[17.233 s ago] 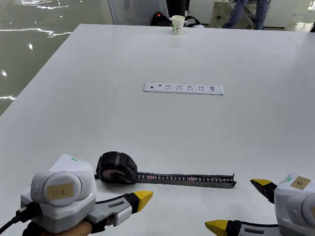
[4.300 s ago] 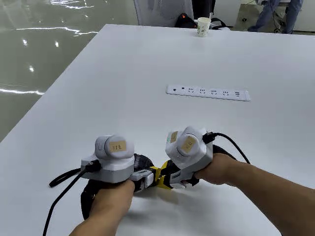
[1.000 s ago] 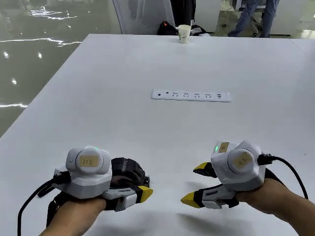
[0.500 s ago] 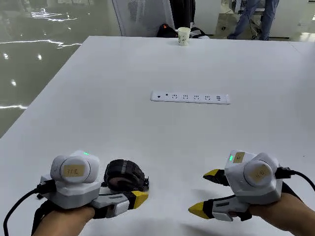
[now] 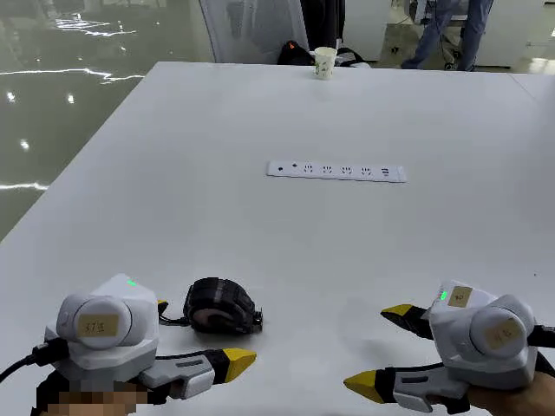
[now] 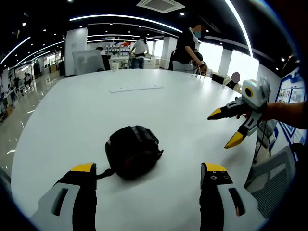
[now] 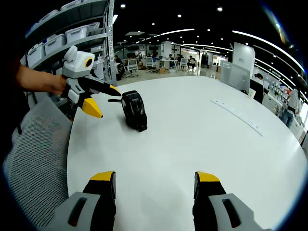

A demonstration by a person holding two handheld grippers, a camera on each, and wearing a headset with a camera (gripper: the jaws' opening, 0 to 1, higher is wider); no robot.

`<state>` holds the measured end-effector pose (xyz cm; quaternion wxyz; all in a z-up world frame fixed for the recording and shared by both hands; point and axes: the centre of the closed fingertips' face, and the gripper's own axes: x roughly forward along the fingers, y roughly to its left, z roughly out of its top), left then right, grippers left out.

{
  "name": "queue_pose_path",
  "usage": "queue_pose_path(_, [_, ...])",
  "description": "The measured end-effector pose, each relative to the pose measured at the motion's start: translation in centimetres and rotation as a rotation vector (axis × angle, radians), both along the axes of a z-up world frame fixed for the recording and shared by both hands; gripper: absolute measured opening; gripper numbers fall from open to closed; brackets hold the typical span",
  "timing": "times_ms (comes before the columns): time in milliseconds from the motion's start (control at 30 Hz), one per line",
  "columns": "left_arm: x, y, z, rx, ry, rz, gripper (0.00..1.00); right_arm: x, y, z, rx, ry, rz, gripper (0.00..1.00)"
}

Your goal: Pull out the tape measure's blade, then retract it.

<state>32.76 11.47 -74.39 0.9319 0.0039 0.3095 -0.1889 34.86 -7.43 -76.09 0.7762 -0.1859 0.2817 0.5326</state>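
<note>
Head view: tape measure (image 5: 221, 305) markings unreadable.

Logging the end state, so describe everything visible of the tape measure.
The tape measure is a round black case, rubbery-looking, with its blade fully inside, none of it showing. It rests on the white table, just ahead of the open left gripper; a thin black strap trails from it. Neither gripper touches it.

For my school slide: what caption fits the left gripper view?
Black tape measure rests on the white table ahead of the open left gripper.
</note>
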Motion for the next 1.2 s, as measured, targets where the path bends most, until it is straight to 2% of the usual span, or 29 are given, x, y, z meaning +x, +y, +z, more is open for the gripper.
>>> queue_pose_path(133, [-0.4, 0.0, 0.0, -0.005, -0.014, -0.016, 0.87, -0.2, -0.5, 0.3, 0.024, -0.001, -0.033, 0.67])
queue_pose_path(267, [-0.9, 0.1, 0.0, 0.017, -0.02, -0.033, 0.88, -0.5, -0.8, 0.5, 0.047, -0.007, -0.048, 0.71])
queue_pose_path(367, [-1.4, 0.2, 0.0, 0.014, -0.029, -0.037, 0.9, -0.7, -1.1, 0.7, 0.068, -0.014, -0.071, 0.76])
queue_pose_path(633, [-2.4, 0.1, 0.2, 0.015, -0.049, -0.063, 0.94, -1.2, -2.1, 0.7, 0.098, -0.011, -0.116, 0.81])
queue_pose_path(867, [-2.8, 0.0, 0.4, 0.006, -0.064, -0.062, 0.99, -1.5, -2.8, 0.9, 0.134, -0.01, -0.166, 0.89])
queue_pose_path(1100, [-3.0, 0.0, 0.9, 0.001, -0.087, -0.065, 0.99, -1.8, -3.6, 0.9, 0.141, -0.014, -0.194, 0.96])
queue_pose_path(1200, [-3.1, -0.1, 0.8, -0.001, -0.084, -0.08, 0.99, -2.0, -3.7, 0.9, 0.137, -0.012, -0.197, 0.97])
